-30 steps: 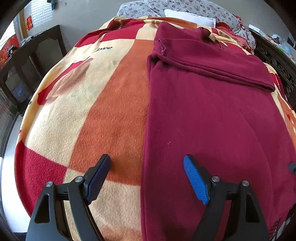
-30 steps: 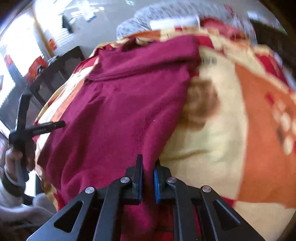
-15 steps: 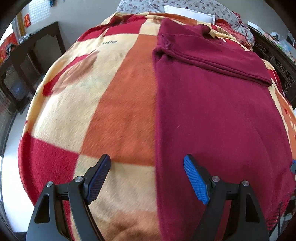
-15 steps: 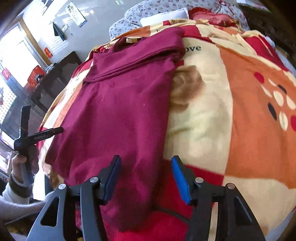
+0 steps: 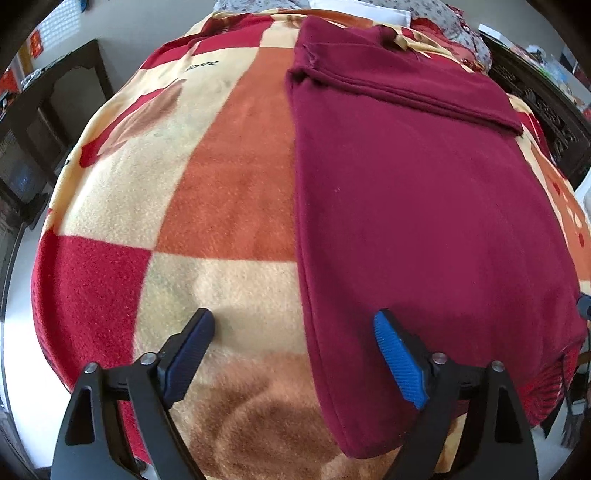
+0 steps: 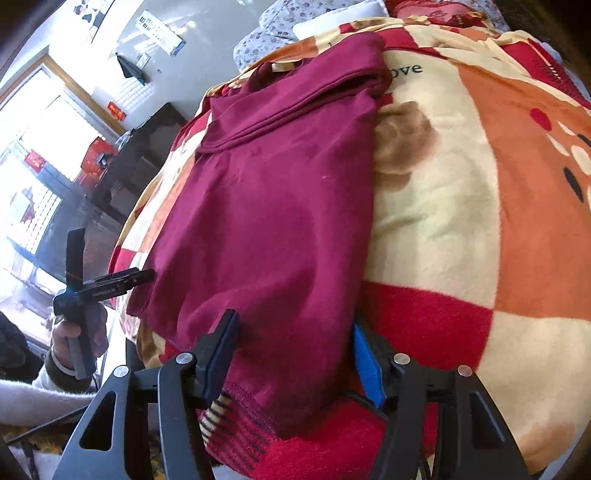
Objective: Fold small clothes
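A maroon garment [image 5: 424, 203] lies flat on a checked fleece blanket [image 5: 221, 184], a folded band of it across its far end. My left gripper [image 5: 295, 347] hovers over the garment's near left edge. Its jaws are opening, one blue pad above the blanket and the other above the cloth, neither pressing. In the right wrist view the garment [image 6: 277, 203] runs away from me. My right gripper [image 6: 291, 350] straddles its near right corner. Those jaws are opening too, with the cloth lying loose between them.
Dark wooden furniture [image 5: 55, 110] stands left of the bed and a carved dark piece [image 5: 546, 110] to the right. Pillows [image 6: 332, 22] lie at the far end. A hand [image 6: 79, 334] holds the other tool just off the garment's left edge. The blanket [image 6: 461, 221] spreads to the right.
The right gripper went from shut on the garment's near hem to open, and the cloth dropped flat. The left gripper spread a little wider and drew back, so the garment's near corner shows.
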Demonstrator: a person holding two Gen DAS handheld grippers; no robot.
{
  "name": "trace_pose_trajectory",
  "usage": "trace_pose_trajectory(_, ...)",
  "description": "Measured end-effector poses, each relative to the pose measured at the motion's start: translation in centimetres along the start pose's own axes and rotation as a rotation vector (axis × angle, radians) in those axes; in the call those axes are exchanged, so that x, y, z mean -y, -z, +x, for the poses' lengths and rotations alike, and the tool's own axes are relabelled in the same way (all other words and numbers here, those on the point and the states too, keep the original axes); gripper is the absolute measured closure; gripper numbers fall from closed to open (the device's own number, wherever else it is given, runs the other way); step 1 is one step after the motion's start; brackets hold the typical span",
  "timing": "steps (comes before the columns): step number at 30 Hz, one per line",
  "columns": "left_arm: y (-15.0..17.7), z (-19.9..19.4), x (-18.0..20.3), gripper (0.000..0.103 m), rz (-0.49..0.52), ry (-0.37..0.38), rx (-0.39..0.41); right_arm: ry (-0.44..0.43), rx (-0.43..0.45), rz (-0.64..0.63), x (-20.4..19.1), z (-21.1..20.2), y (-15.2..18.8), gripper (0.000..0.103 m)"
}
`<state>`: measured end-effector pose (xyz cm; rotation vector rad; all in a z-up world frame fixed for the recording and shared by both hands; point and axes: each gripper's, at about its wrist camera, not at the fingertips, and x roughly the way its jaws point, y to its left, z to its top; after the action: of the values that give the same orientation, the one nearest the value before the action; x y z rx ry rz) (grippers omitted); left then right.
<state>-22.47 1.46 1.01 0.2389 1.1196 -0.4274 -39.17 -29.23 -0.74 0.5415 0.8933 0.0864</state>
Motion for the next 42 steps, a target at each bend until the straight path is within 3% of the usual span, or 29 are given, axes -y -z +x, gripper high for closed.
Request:
trace_pose_trajectory(17, 0.6, 0.4, 0.4, 0.002, -0.002, -0.003, -0.007, -0.068, -0.037, -0.030, -0.7, 0.7, 0.4, 0.029)
trace_pose_trajectory(19, 1.1, 0.3, 0.7, 0.000, 0.008, -0.004, -0.017, -0.096, -0.061, -0.071, -1.2, 1.0, 0.5, 0.033)
trace_pose_trajectory(21, 1.5, 0.1, 0.9, 0.000, 0.018, -0.001, -0.017, -0.160, -0.080, -0.083, -1.5, 1.6, 0.7, 0.062)
trace_pose_trajectory(23, 1.6, 0.0, 1.3, 0.011, 0.046, 0.024, -0.011, -0.158, -0.077, -0.078, -1.3, 2.4, 0.7, 0.073)
trace_pose_trajectory(24, 1.6, -0.3, 1.7, 0.030, 0.077, 0.046, 0.001, -0.155, -0.073, -0.073, -1.1, 2.6, 0.5, 0.083)
trace_pose_trajectory(25, 1.5, -0.6, 2.1, 0.063, 0.104, 0.063, 0.010, -0.169, -0.068, -0.055, -0.9, 2.6, 0.4, 0.086)
trace_pose_trajectory(27, 0.8, -1.3, 2.7, 0.095, 0.154, 0.101, 0.000, -0.253, -0.037, -0.013, -0.6, 2.1, -0.3, 0.087)
trace_pose_trajectory(30, -0.7, -1.6, 2.3, 0.095, 0.151, 0.157, -0.026, -0.340, 0.033, -0.035, -1.2, 0.6, -2.1, 0.088)
trace_pose_trajectory(33, -2.5, -2.6, 1.4, 0.096, 0.132, 0.213, -0.004, -0.406, 0.105, -0.041, -1.5, -0.8, -4.2, 0.088)
trace_pose_trajectory(38, -8.3, -5.2, 0.3, 0.096, 0.099, 0.256, 0.115, -0.393, 0.209, -0.077, -2.0, -1.7, -9.6, 0.088)
trace_pose_trajectory(42, -15.4, -5.7, 0.2, 0.096, 0.079, 0.273, 0.212, -0.369, 0.279, -0.071, -1.5, -1.4, -15.1, 0.088)
